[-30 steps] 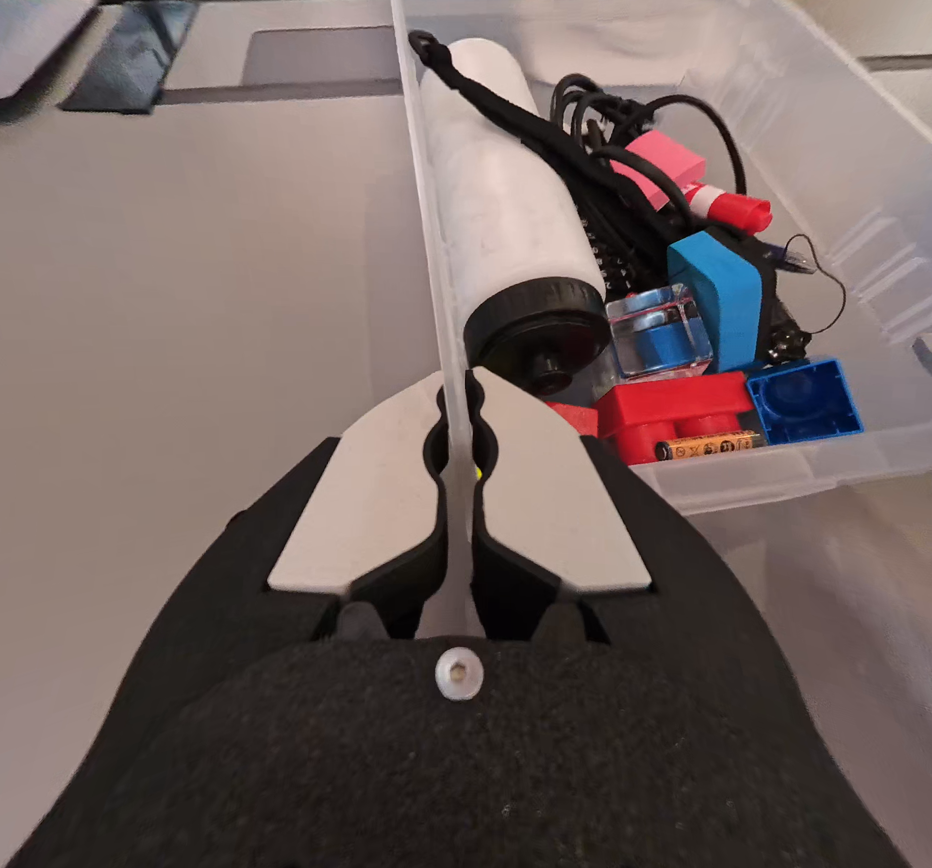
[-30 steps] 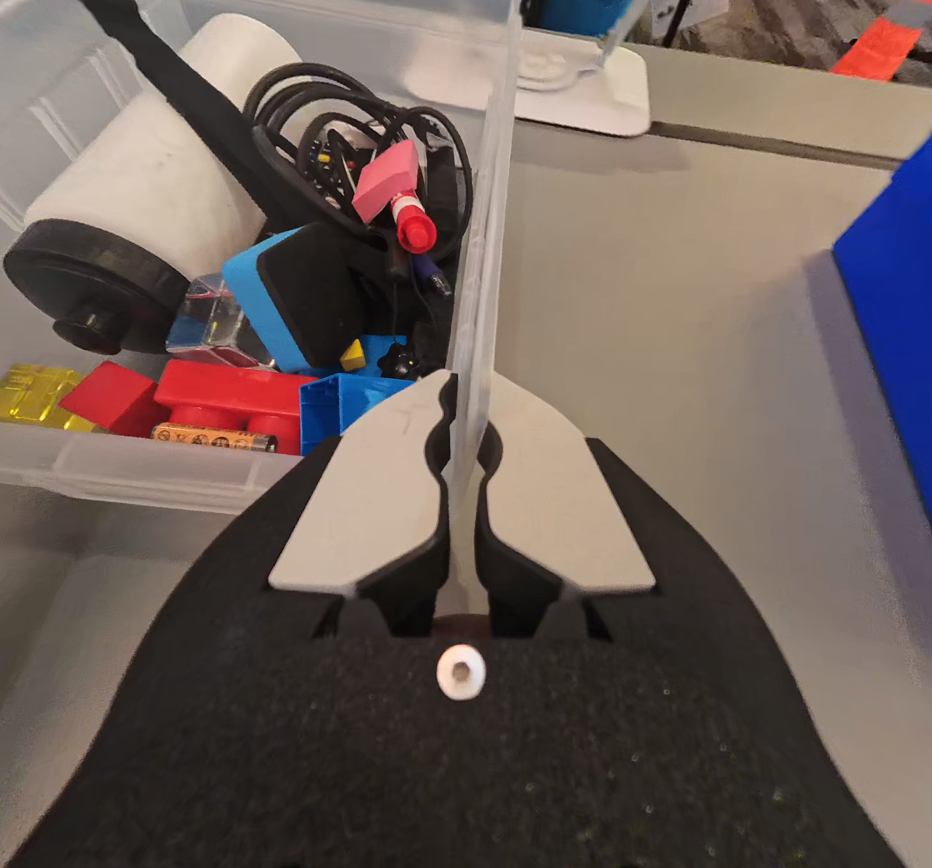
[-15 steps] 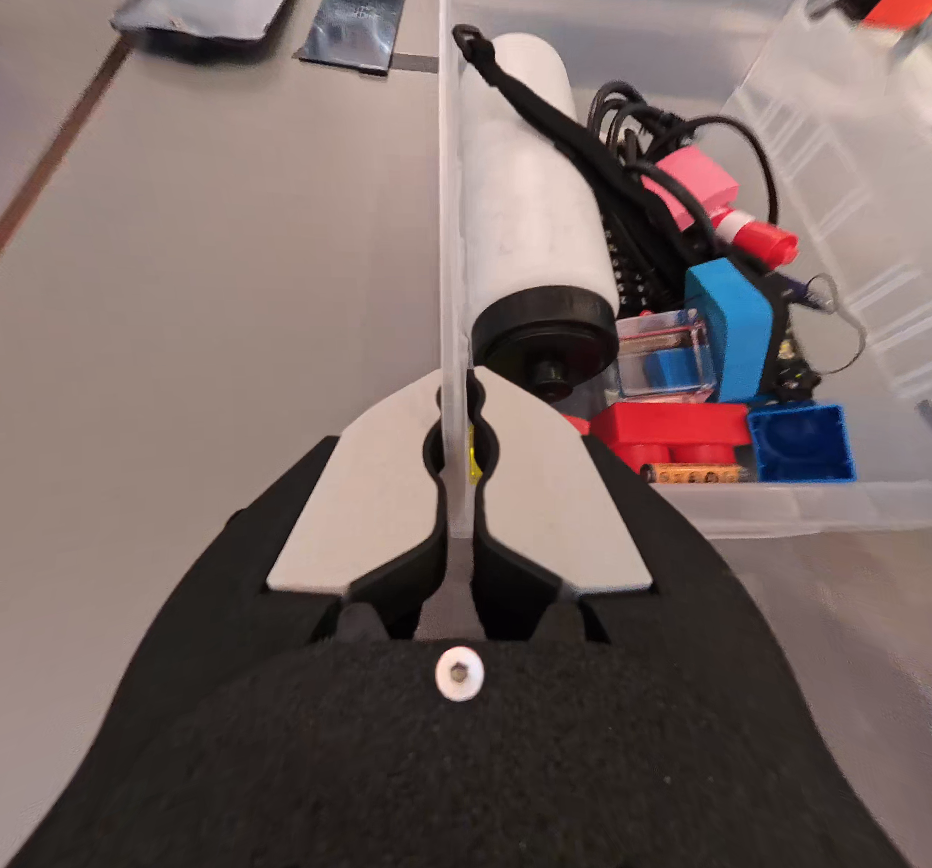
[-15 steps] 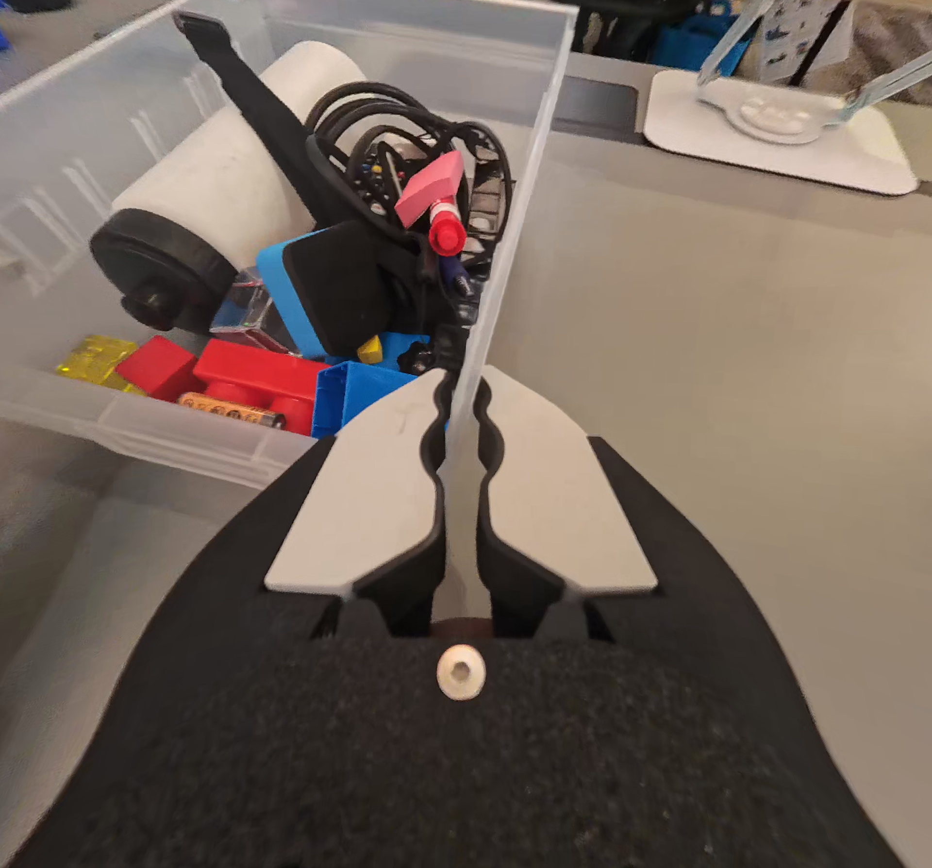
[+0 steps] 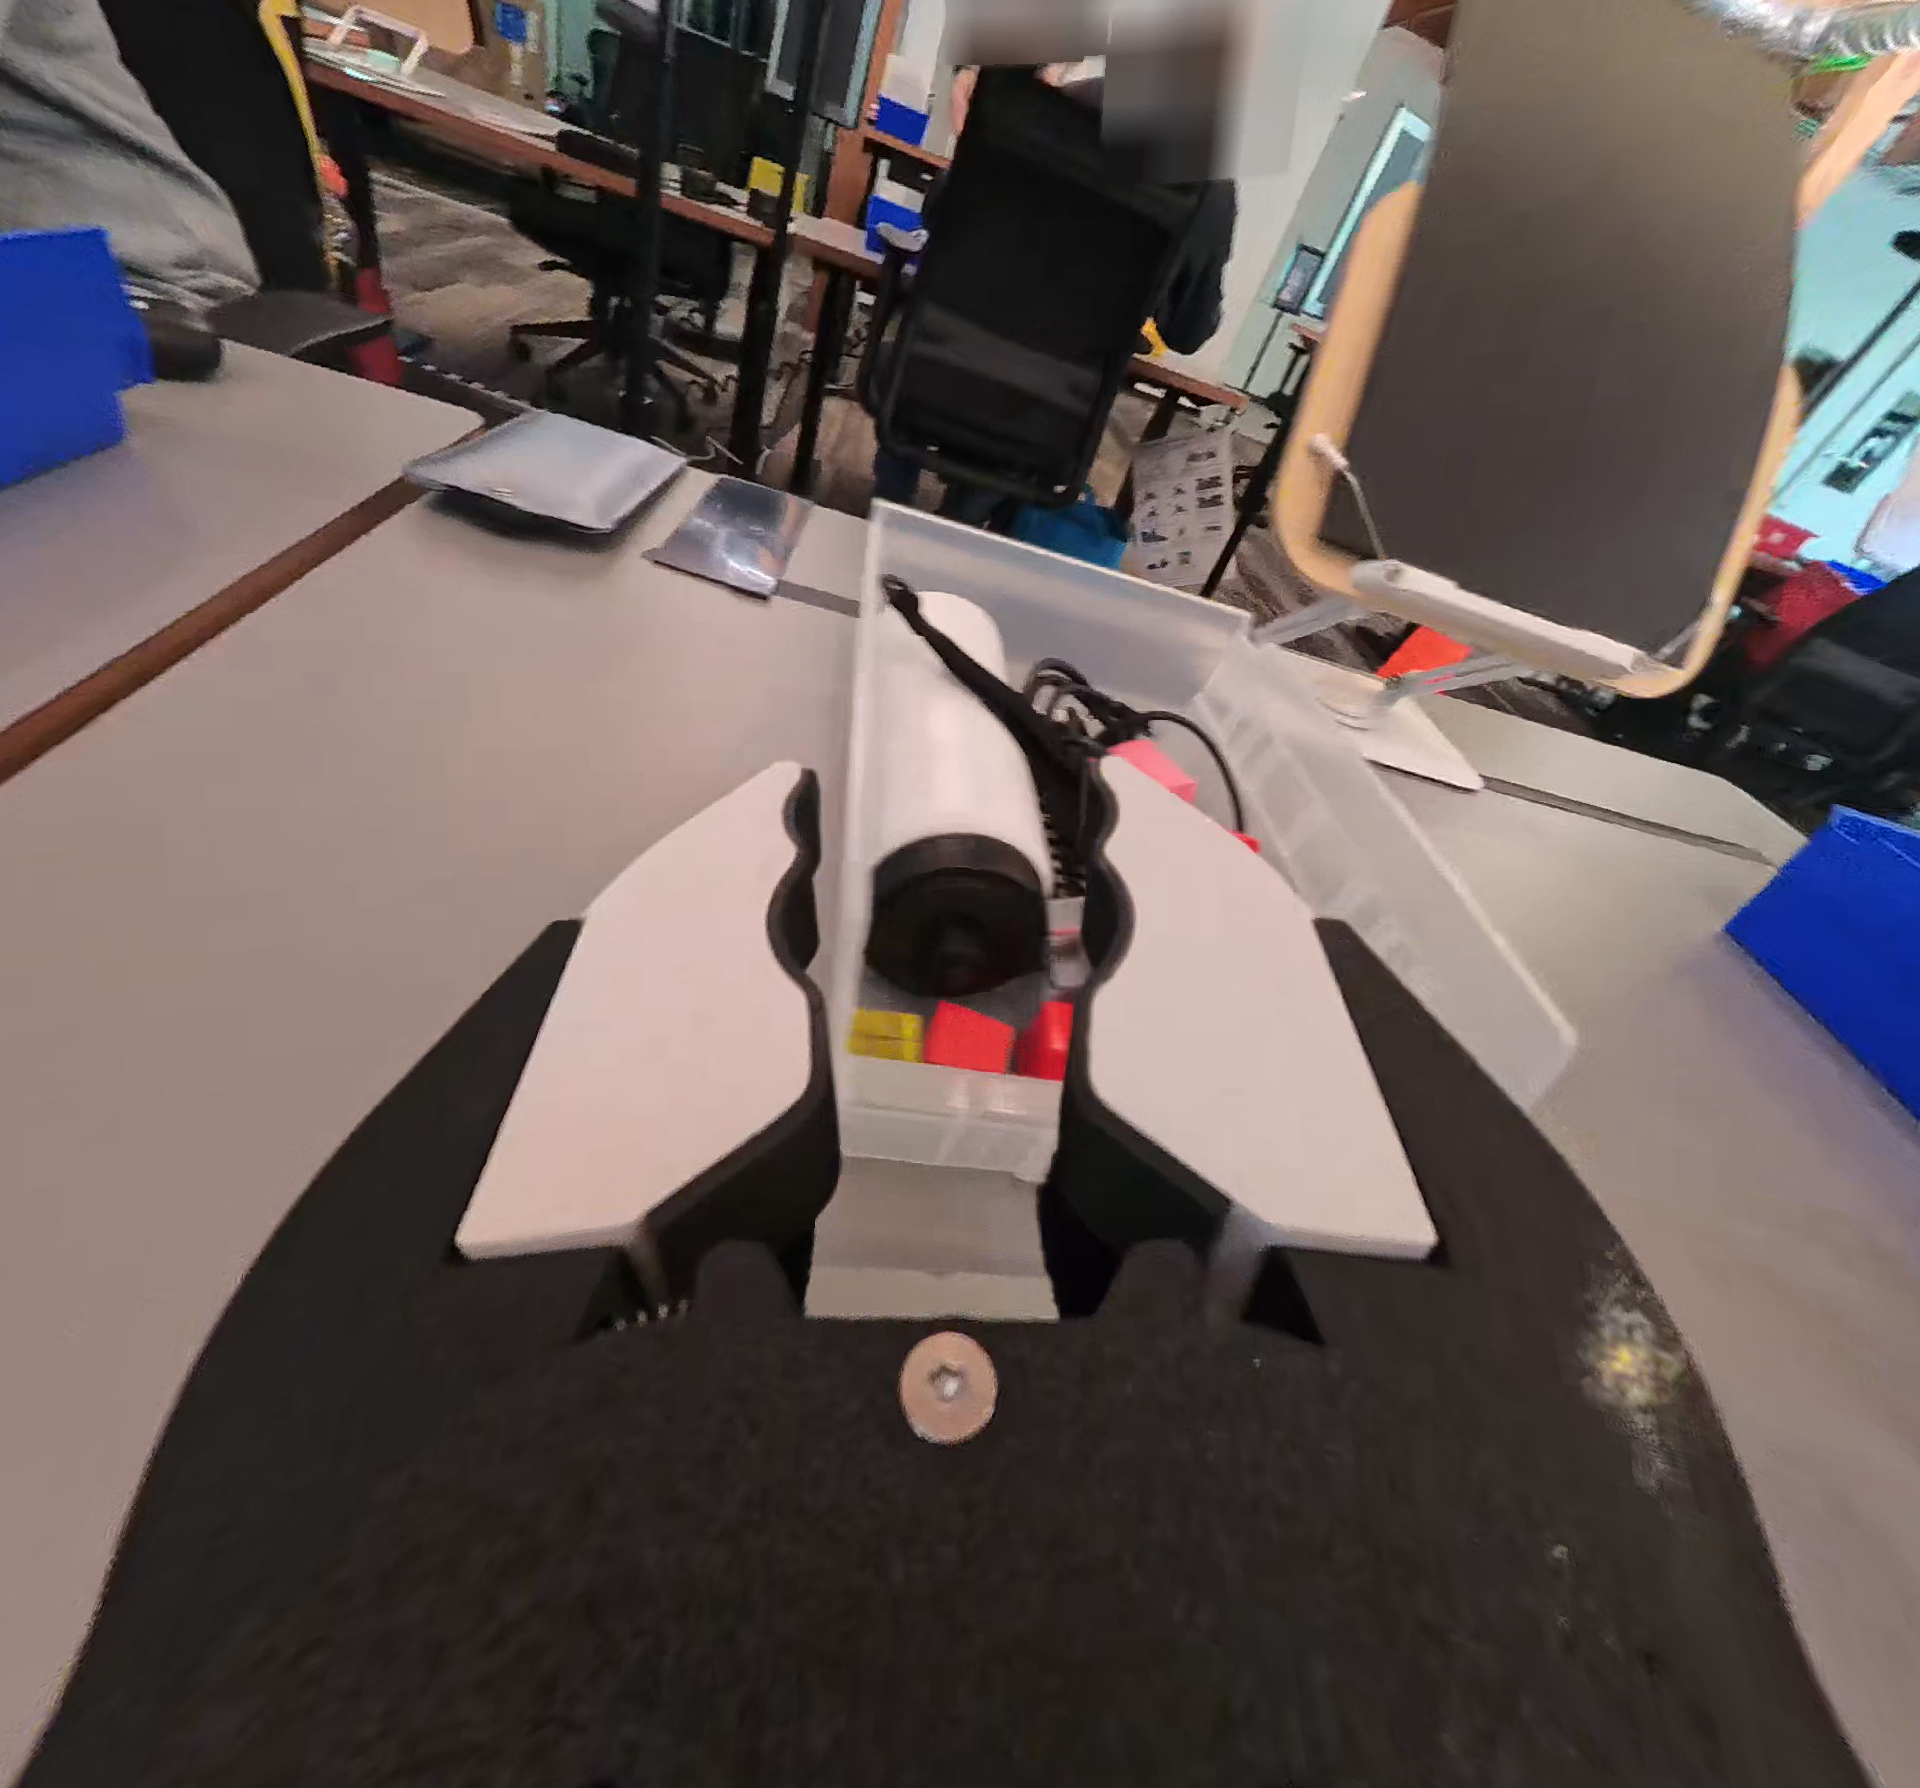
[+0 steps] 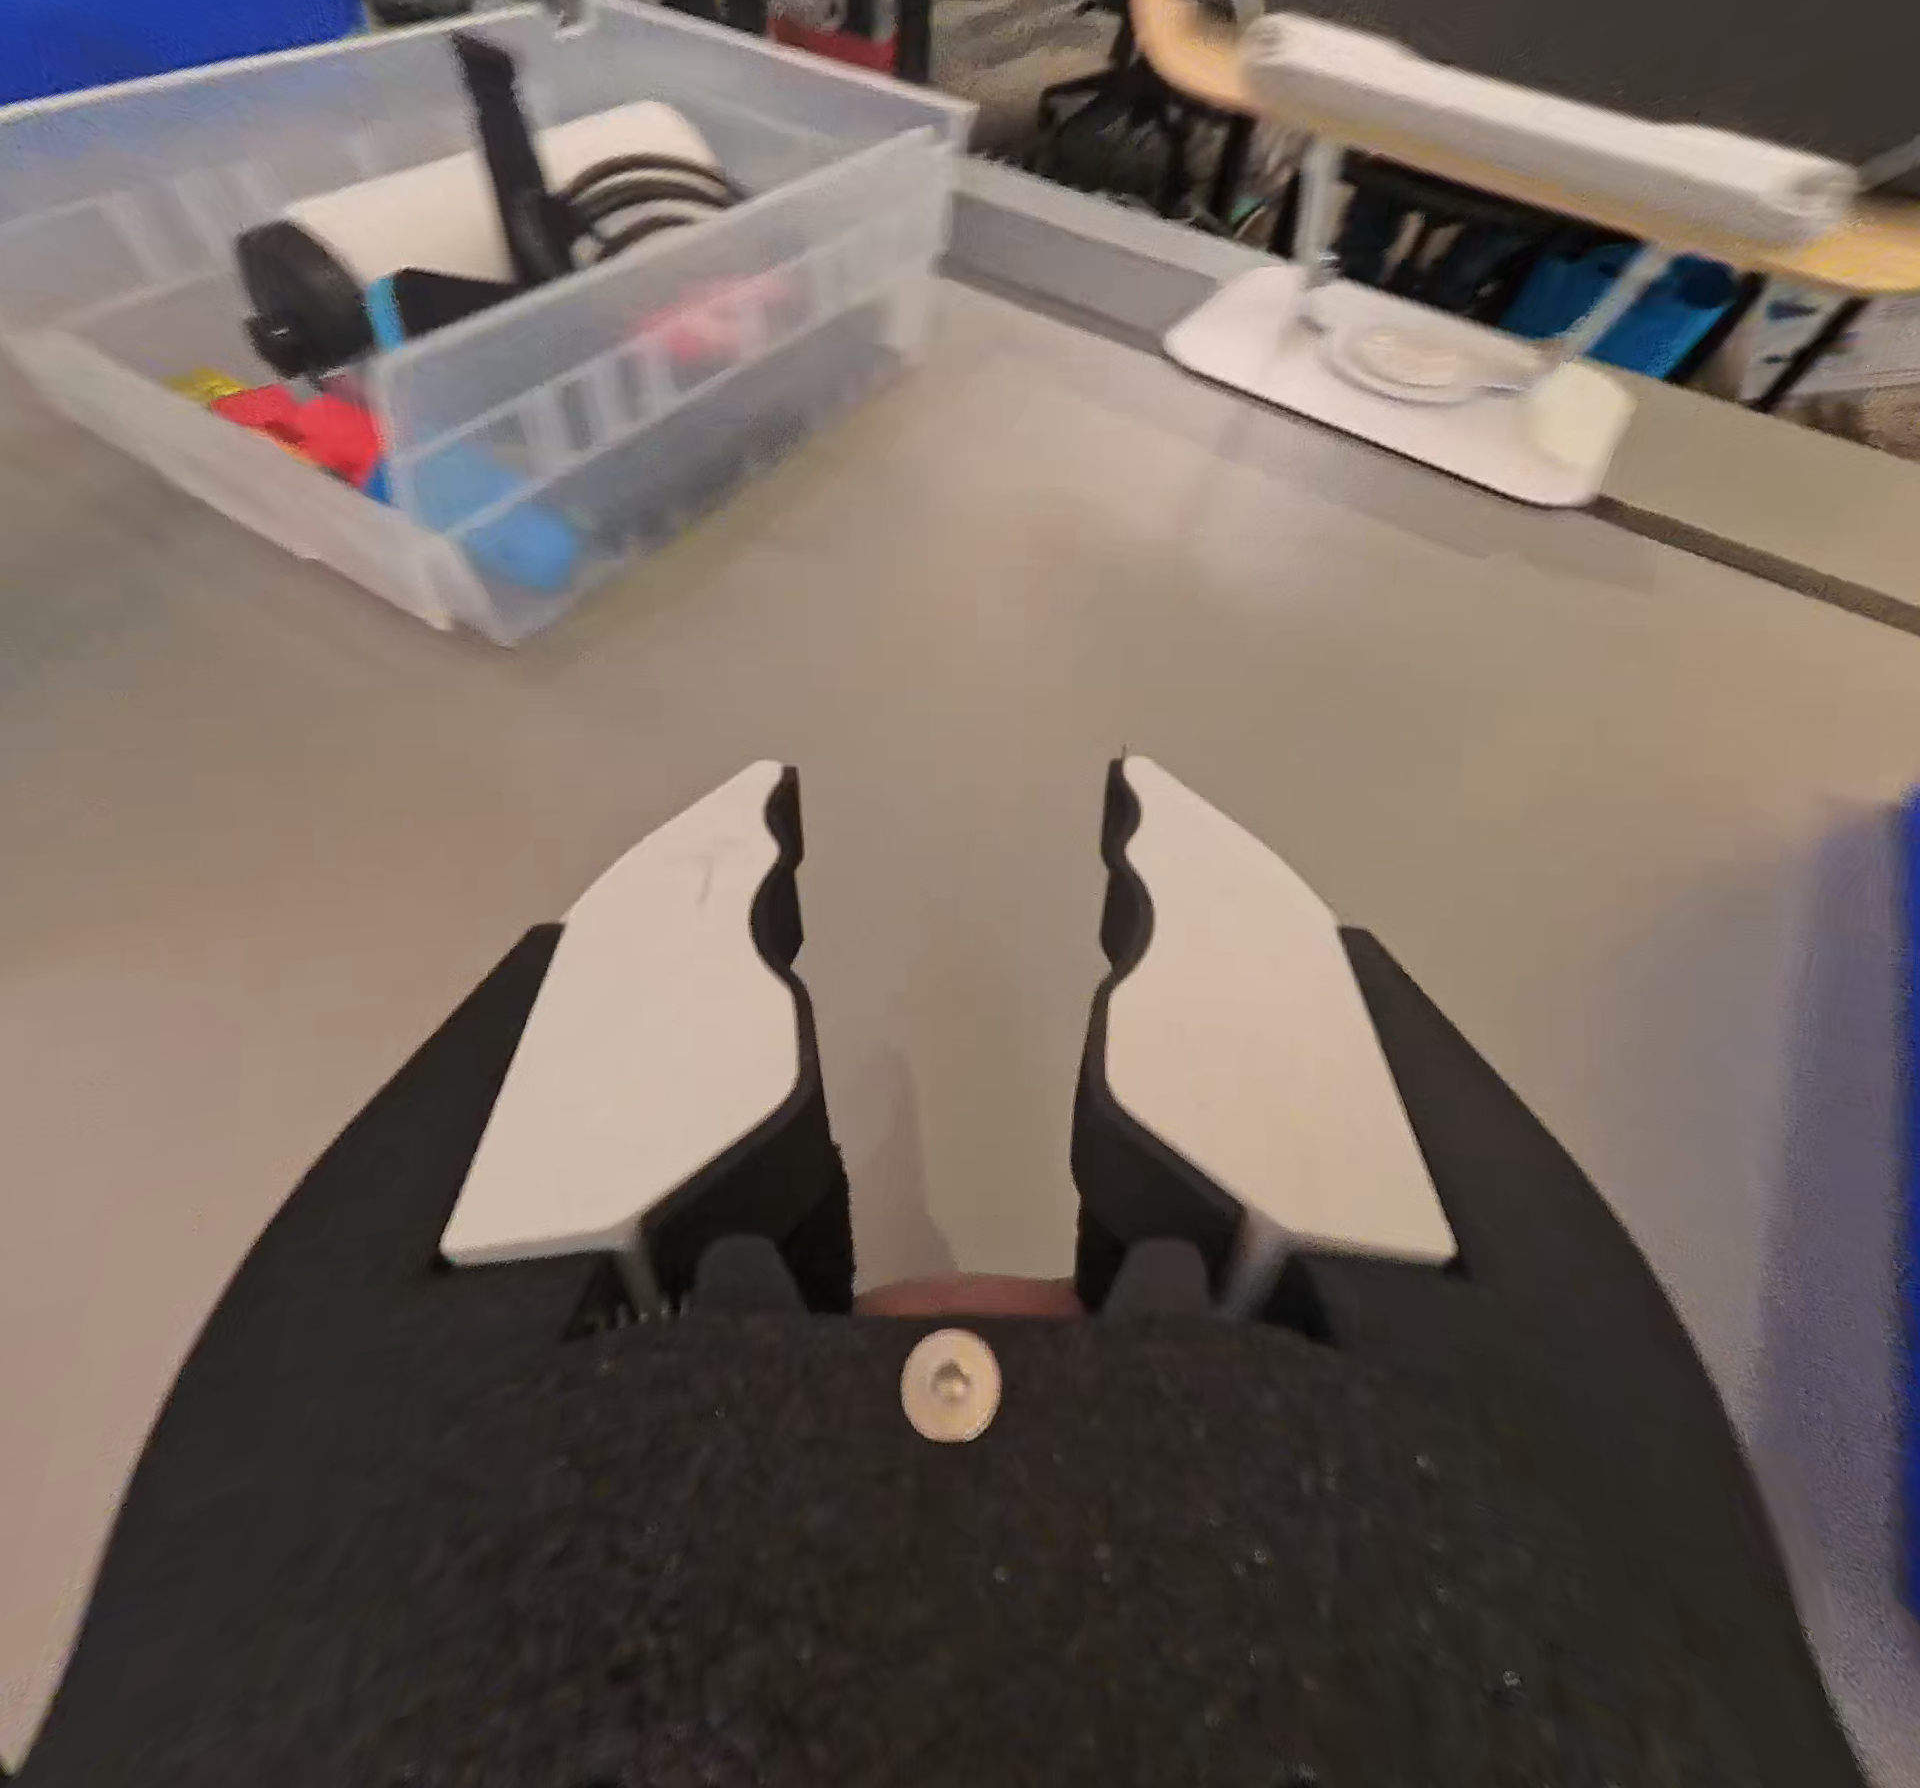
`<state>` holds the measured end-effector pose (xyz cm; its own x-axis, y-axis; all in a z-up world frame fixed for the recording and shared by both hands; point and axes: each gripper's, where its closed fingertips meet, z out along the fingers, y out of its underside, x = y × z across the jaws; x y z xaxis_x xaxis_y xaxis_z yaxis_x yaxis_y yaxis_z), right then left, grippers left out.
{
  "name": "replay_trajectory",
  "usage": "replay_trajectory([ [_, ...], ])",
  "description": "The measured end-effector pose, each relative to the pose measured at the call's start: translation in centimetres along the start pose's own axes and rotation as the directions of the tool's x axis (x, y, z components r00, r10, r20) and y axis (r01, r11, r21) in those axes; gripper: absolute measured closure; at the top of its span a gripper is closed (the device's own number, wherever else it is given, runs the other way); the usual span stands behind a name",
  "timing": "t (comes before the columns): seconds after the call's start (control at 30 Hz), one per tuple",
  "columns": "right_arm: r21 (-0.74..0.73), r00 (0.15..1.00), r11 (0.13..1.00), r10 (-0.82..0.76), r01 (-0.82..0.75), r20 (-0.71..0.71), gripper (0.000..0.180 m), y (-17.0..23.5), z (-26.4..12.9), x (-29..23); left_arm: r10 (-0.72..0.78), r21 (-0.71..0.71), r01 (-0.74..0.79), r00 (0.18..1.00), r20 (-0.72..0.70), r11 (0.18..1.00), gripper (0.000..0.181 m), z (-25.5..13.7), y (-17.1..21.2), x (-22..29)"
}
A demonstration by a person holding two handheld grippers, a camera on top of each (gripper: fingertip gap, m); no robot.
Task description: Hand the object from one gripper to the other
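Bin (image 5: 1382, 865) of clear plastic sits on the grey table (image 5: 364, 751) — a white cylinder (image 5: 951, 762), black cables and red blocks (image 5: 966, 1034) inside. The left gripper (image 5: 951, 793) is spread wide, straddling the bin's near corner without clamping it. The right gripper (image 6: 951, 777) — empty, fingers parted — hovers over bare tabletop, well apart from the bin.

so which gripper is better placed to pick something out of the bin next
Left, probably. The left gripper is open right at the clear bin, framing the white bottle. The right gripper is open too, but well back from it.
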<state>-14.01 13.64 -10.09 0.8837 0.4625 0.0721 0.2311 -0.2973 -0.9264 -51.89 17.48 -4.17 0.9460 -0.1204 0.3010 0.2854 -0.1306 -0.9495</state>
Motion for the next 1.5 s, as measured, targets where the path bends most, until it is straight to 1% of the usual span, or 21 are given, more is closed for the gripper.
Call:
replay_trajectory([
  [0.03,0.013,0.999,1.0,0.028,-0.027,-0.021,0.125,0.6,-1.4,2.4,0.01,-0.007,-0.01,1.0,-0.016,1.0,0.133,-0.1,0.4,1.3],
  [0.1,0.011,0.986,0.994,0.107,-0.107,-0.125,0.125,2.1,-4.1,7.6,0.02,-0.04,-0.023,0.997,-0.076,0.999,0.13,-0.3,1.9,4.6],
  [0.17,0.041,0.961,0.988,0.153,-0.147,-0.232,0.127,4.1,-7.4,12.2,-0.022,-0.092,0.007,0.986,-0.164,0.996,0.128,-0.8,4.0,8.1],
  [0.23,0.102,0.949,0.983,0.174,-0.152,-0.264,0.127,5.3,-10.5,14.8,-0.065,-0.151,0.028,0.967,-0.246,0.988,0.121,-1.3,6.0,11.2],
  [0.27,0.11,0.948,0.984,0.164,-0.139,-0.271,0.121,5.8,-11.8,15.7,-0.059,-0.168,0.014,0.962,-0.267,0.986,0.119,-1.4,6.7,12.3],
  [0.3,0.108,0.941,0.986,0.153,-0.126,-0.302,0.115,6.3,-12.9,16.8,-0.034,-0.177,-0.017,0.959,-0.28,0.984,0.115,-1.3,7.3,13.1],
  [0.37,0.112,0.905,0.985,0.162,-0.128,-0.394,0.117,7.1,-14.5,19.5,0.044,-0.19,-0.104,0.955,-0.294,0.976,0.111,-0.9,8.2,14.1],
  [0.4,0.116,0.895,0.986,0.161,-0.124,-0.416,0.116,7.2,-14.9,20.4,0.09,-0.194,-0.151,0.952,-0.294,0.969,0.109,-0.6,8.5,14.3],
  [0.47,0.112,0.88,0.989,0.139,-0.098,-0.453,0.117,7.3,-15.2,21.9,0.158,-0.211,-0.225,0.942,-0.295,0.951,0.105,-0.2,9.3,14.7],
  [0.53,0.116,0.879,0.989,0.133,-0.089,-0.458,0.121,7.2,-15.0,22.2,0.193,-0.222,-0.267,0.932,-0.307,0.938,0.104,-0.1,9.8,15.1],
  [0.7,0.153,0.903,0.986,0.12,-0.061,-0.412,0.13,6.2,-14.2,20.8,0.225,-0.232,-0.307,0.92,-0.321,0.923,0.104,0.1,10.4,15.5],
  [0.83,0.165,0.922,0.984,0.125,-0.069,-0.365,0.131,5.9,-13.3,20.1,0.194,-0.265,-0.286,0.926,-0.325,0.921,0.106,0.1,10.9,15.1],
  [1.0,0.142,0.928,0.984,0.15,-0.107,-0.341,0.132,6.4,-12.6,20.0,0.143,-0.286,-0.249,0.928,-0.343,0.925,0.111,-0.1,11.1,15.1],
  [1.07,0.154,0.929,0.98,0.171,-0.126,-0.327,0.134,6.3,-12.7,20.0,0.13,-0.293,-0.245,0.923,-0.361,0.924,0.116,-0.2,11.2,15.3],
  [1.2,0.163,0.932,0.975,0.194,-0.149,-0.306,0.136,6.3,-12.8,19.9,0.109,-0.303,-0.237,0.917,-0.384,0.923,0.117,-0.2,11.4,15.6],
  [1.23,0.165,0.933,0.975,0.196,-0.151,-0.304,0.137,6.3,-12.9,19.9,0.104,-0.303,-0.238,0.912,-0.397,0.923,0.122,-0.2,11.3,15.8],
  [1.3,0.183,0.935,0.972,0.195,-0.145,-0.297,0.138,5.9,-13.3,19.8,0.124,-0.282,-0.269,0.889,-0.441,0.921,0.13,-0.4,10.8,16.5],
  [1.4,0.197,0.939,0.973,0.173,-0.116,-0.298,0.139,5.5,-13.6,19.5,0.167,-0.225,-0.292,0.878,-0.448,0.93,0.132,0.4,7.7,16.4],
  [1.47,0.186,0.941,0.977,0.156,-0.103,-0.299,0.139,5.6,-13.5,19.4,0.165,-0.272,-0.326,0.86,-0.482,0.906,0.127,2.0,5.8,16.3],
  [1.5,0.187,0.944,0.977,0.155,-0.103,-0.291,0.139,5.5,-13.4,19.2,0.169,-0.333,-0.368,0.85,-0.5,0.868,0.122,3.2,5.5,16.0],
])
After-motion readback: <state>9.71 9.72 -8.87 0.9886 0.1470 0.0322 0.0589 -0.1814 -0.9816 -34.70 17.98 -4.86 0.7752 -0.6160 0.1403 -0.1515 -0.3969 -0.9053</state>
